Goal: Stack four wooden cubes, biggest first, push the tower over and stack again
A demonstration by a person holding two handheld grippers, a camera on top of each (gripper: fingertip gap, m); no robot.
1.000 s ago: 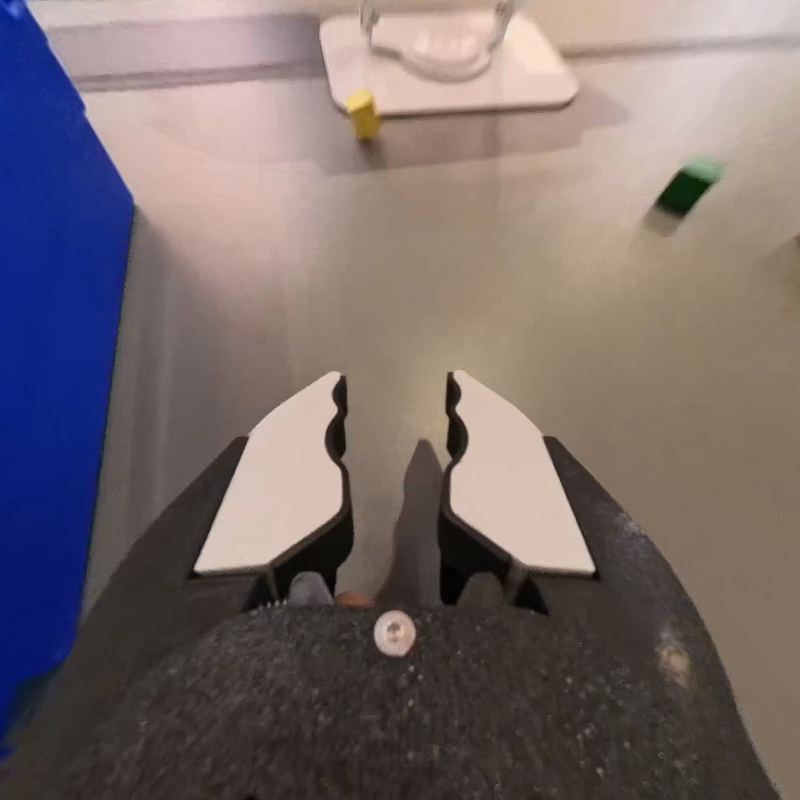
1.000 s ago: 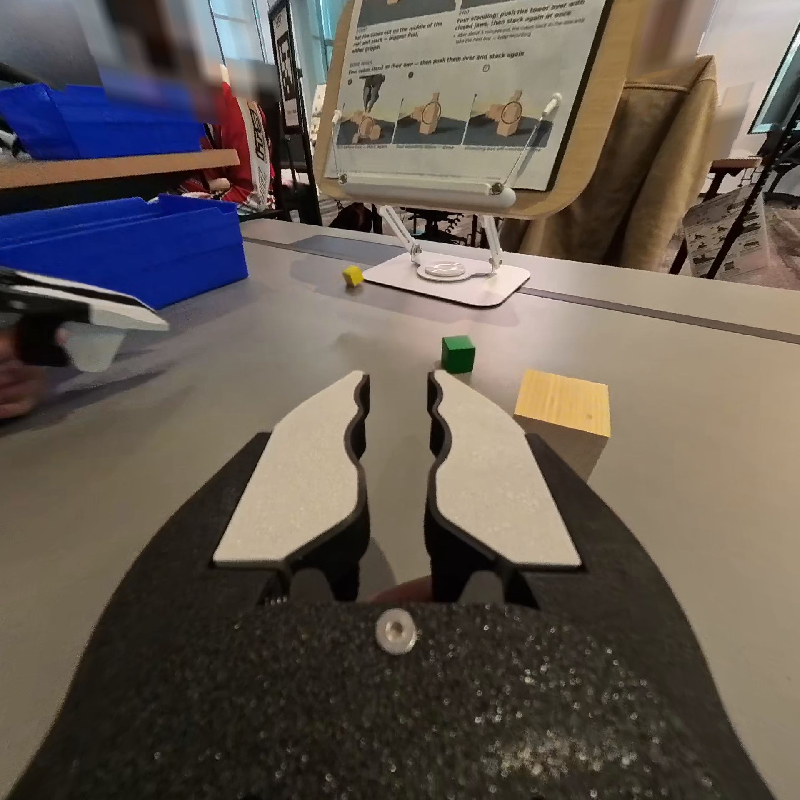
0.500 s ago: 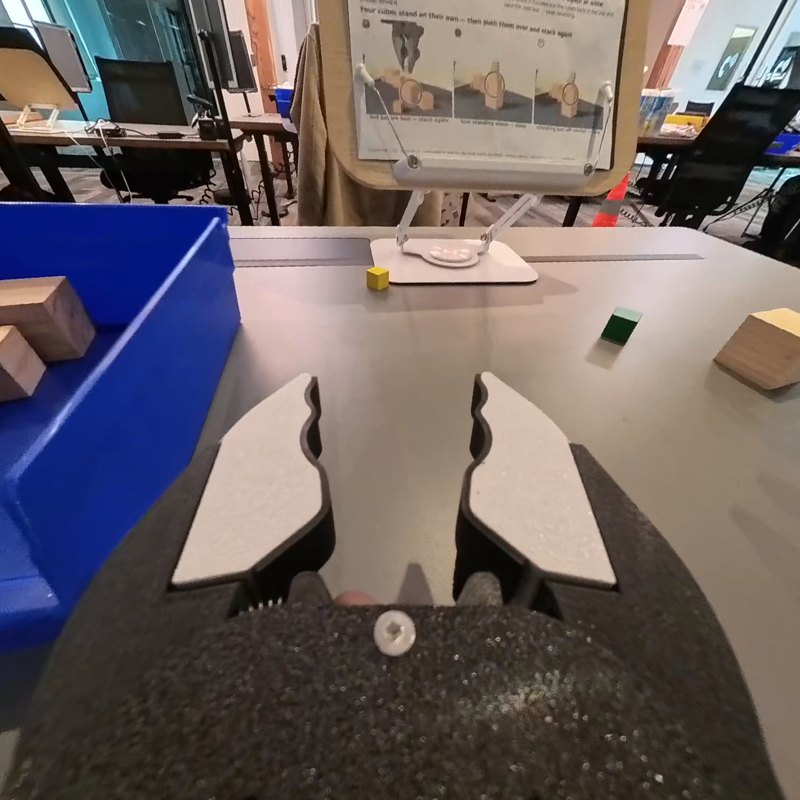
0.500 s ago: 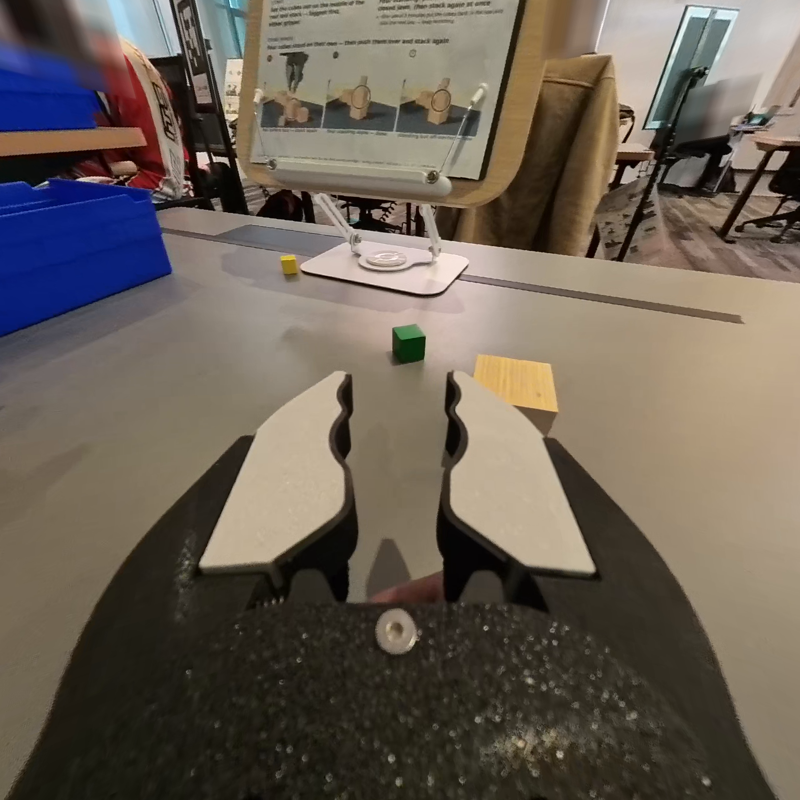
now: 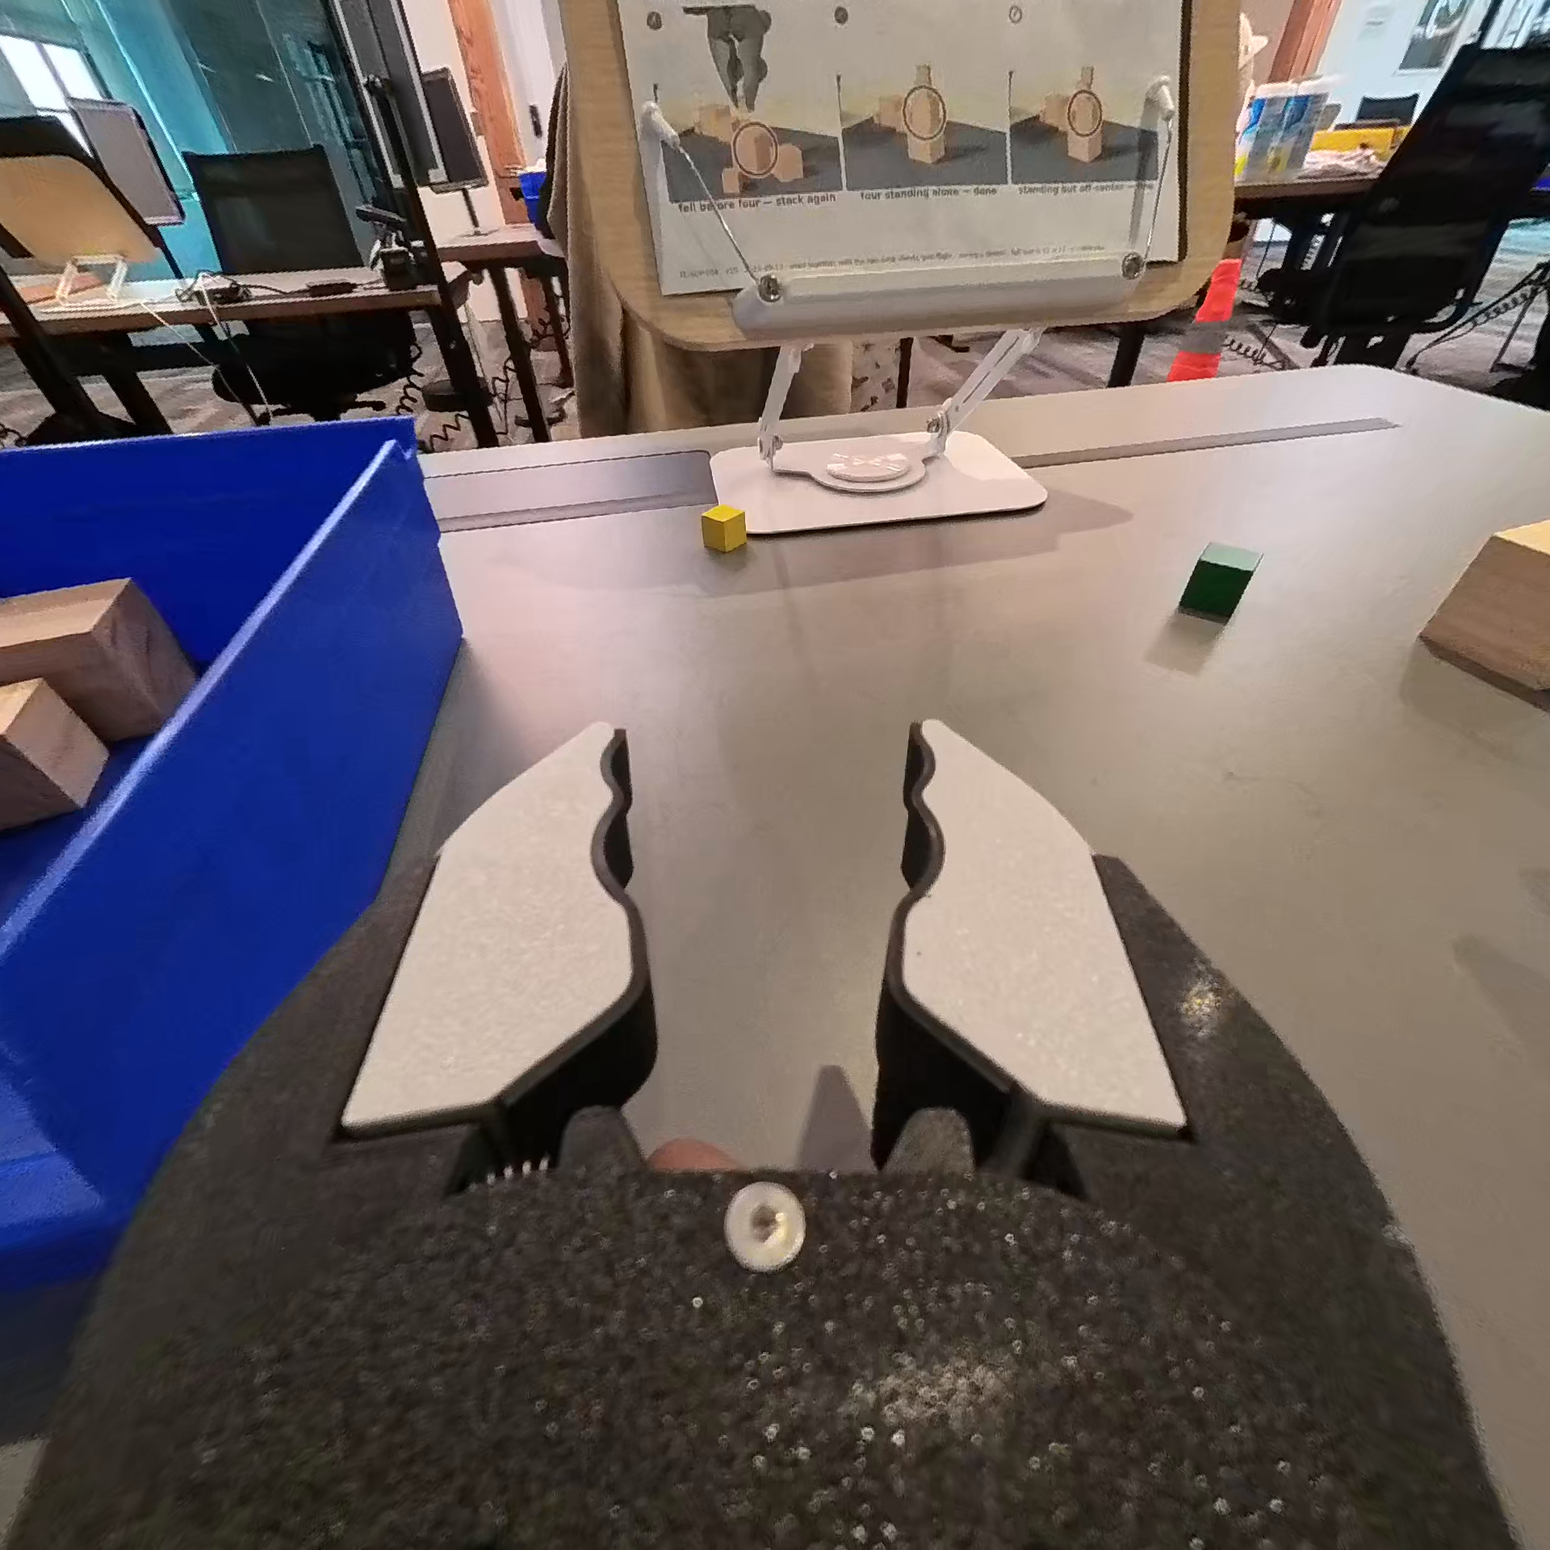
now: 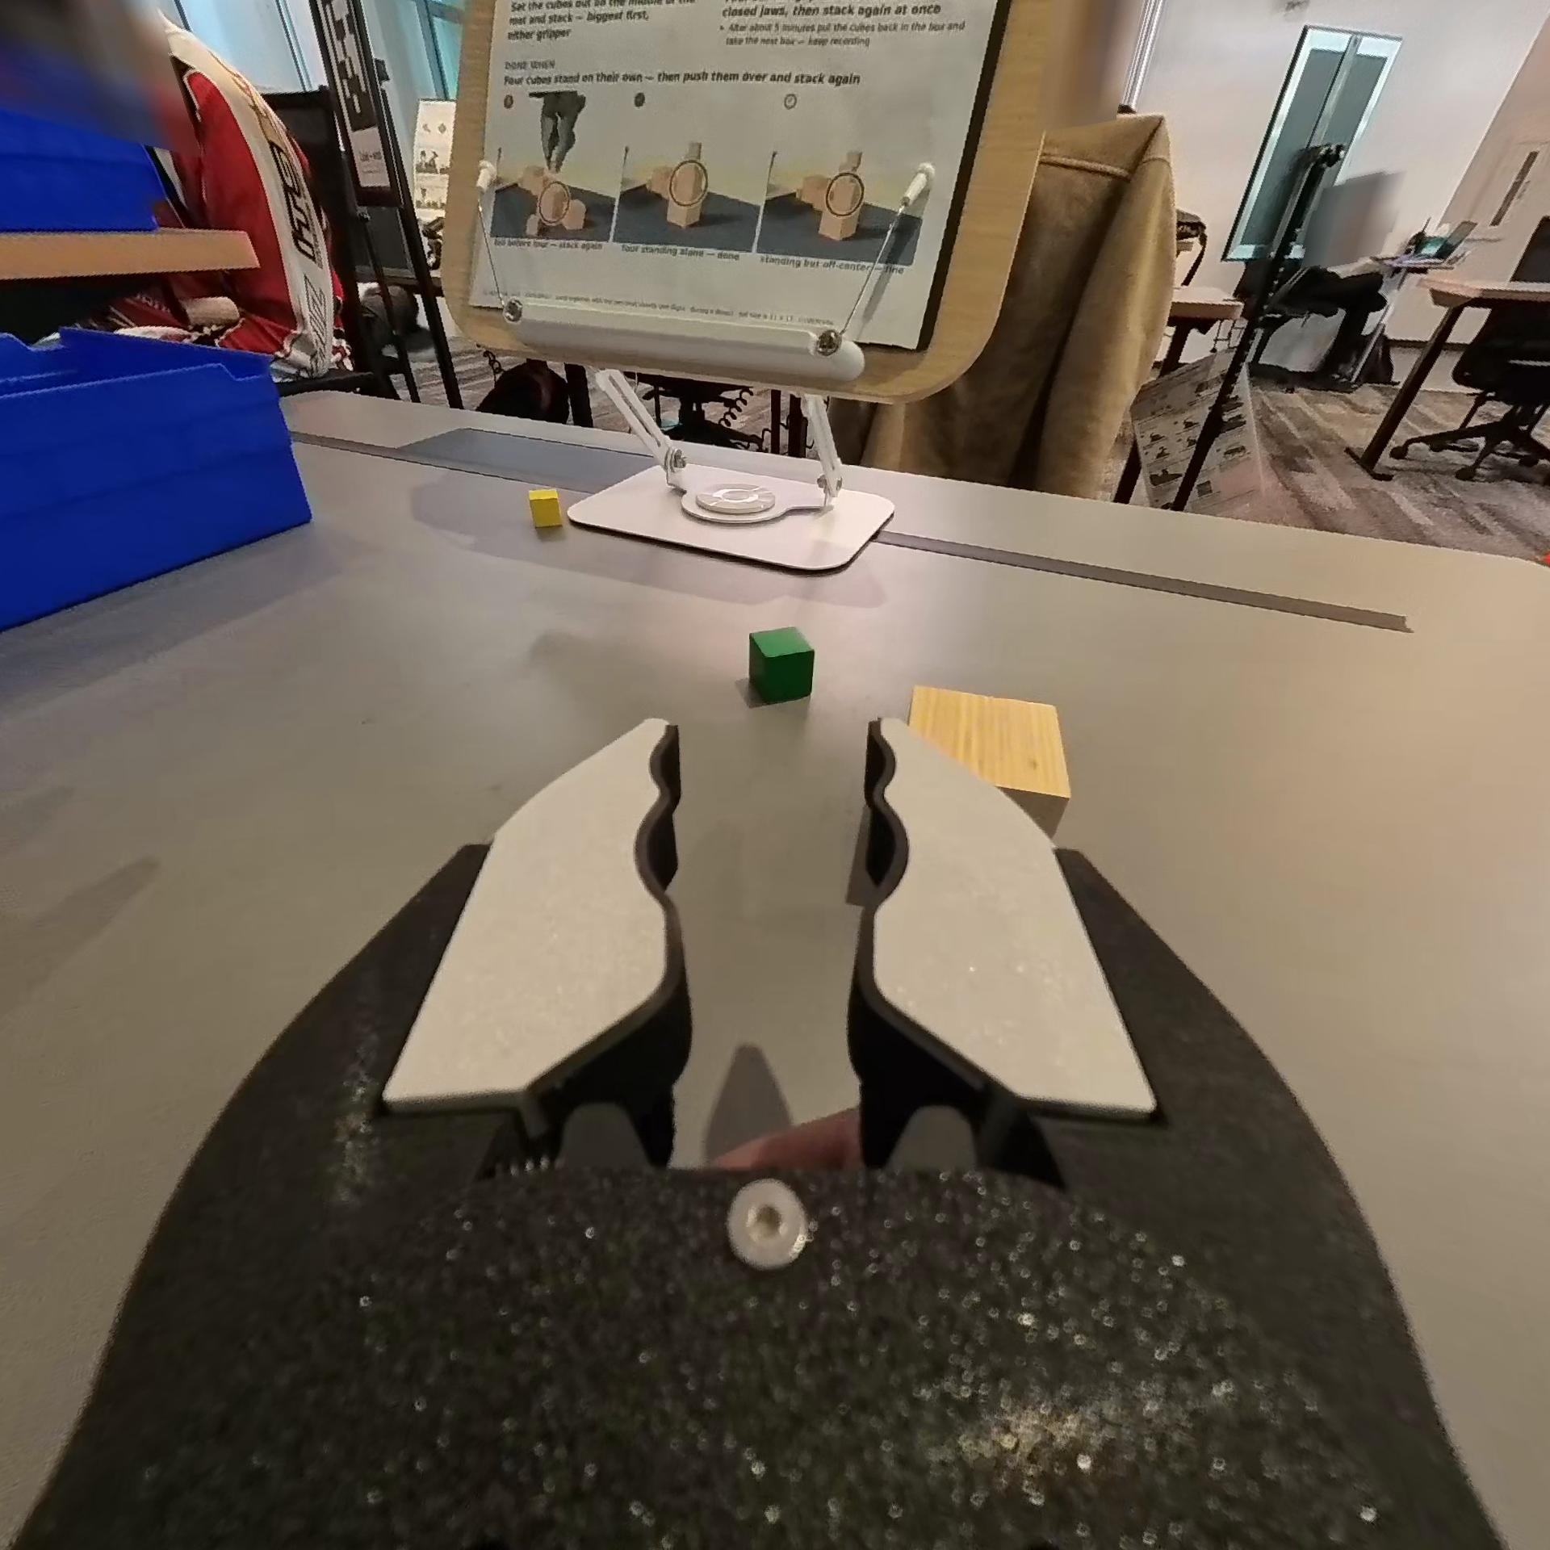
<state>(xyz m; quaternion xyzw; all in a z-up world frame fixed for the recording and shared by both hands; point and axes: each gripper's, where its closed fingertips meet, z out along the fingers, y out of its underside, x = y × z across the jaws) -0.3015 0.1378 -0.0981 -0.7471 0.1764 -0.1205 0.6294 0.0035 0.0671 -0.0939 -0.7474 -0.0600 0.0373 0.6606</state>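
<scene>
A large pale wooden cube (image 6: 994,749) lies on the grey table, just past my right gripper's right finger; it also shows at the right edge of the left wrist view (image 5: 1497,621). A small green cube (image 6: 781,664) sits ahead of my right gripper (image 6: 770,738), which is open and empty. The green cube also shows in the left wrist view (image 5: 1219,581). A small yellow cube (image 5: 724,528) sits by the stand's base, also seen in the right wrist view (image 6: 545,507). My left gripper (image 5: 761,746) is open and empty beside a blue bin (image 5: 252,696) holding two brown wooden cubes (image 5: 92,654).
A white stand (image 5: 881,486) with an instruction board stands at the table's far side, also in the right wrist view (image 6: 738,512). The blue bin (image 6: 126,470) is far left there. A person in red (image 6: 252,210) sits beyond it. Desks and chairs fill the room behind.
My left gripper has tilted up from looking down at the table and opened wider, bringing the blue bin's inside into view. My right gripper has opened a little and shifted left of the large cube.
</scene>
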